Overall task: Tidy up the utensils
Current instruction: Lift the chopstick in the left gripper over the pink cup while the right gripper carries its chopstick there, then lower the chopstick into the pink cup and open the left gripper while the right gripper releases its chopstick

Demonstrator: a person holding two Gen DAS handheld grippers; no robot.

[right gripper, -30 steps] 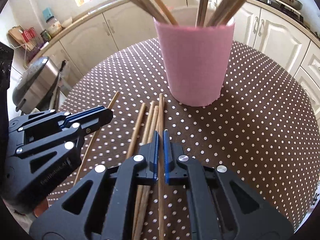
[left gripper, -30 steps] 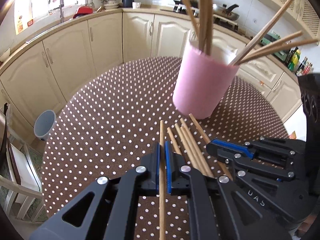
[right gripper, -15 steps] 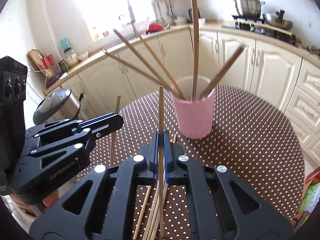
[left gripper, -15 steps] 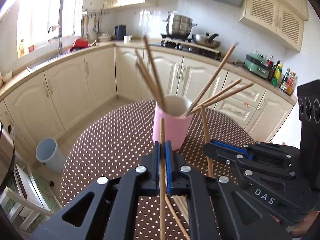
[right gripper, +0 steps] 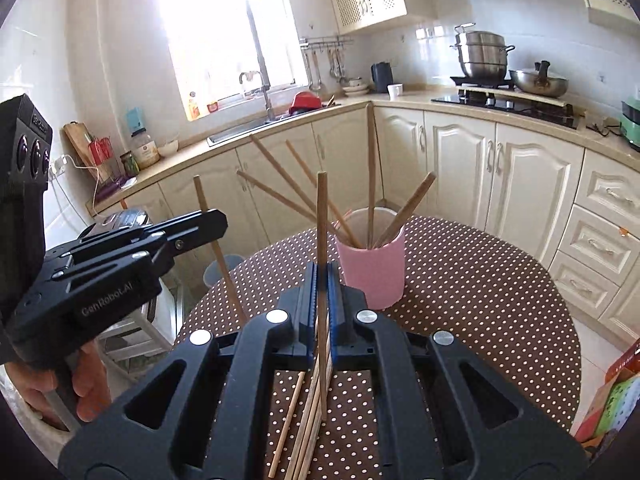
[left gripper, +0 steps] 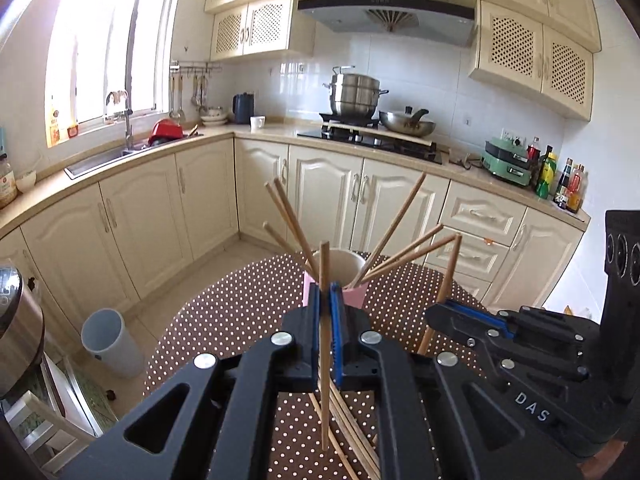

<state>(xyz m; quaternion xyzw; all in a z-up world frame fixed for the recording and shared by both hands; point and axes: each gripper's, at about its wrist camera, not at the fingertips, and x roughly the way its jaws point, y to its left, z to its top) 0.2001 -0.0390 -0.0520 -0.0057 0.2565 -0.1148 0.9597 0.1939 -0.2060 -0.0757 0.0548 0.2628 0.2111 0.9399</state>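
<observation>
A pink cup (right gripper: 372, 272) stands on the round dotted table (right gripper: 480, 280) with several wooden chopsticks fanned out of it; it also shows in the left wrist view (left gripper: 354, 296). My left gripper (left gripper: 325, 300) is shut on one chopstick (left gripper: 324, 272) held upright above the table. My right gripper (right gripper: 322, 280) is shut on another chopstick (right gripper: 321, 220), also upright. Each gripper shows in the other's view, the right one (left gripper: 448, 314) and the left one (right gripper: 208, 226). Several loose chopsticks (right gripper: 308, 412) lie on the table under the grippers.
Cream kitchen cabinets (left gripper: 328, 196) curve behind the table, with a sink (left gripper: 104, 158) on the left and a stove with pots (left gripper: 360, 120). A grey bin (left gripper: 112, 342) stands on the floor left of the table. A steel cooker (left gripper: 16, 320) is at the far left.
Both grippers have risen well above the table and drawn back from the pink cup, each lifting its chopstick from flat to upright.
</observation>
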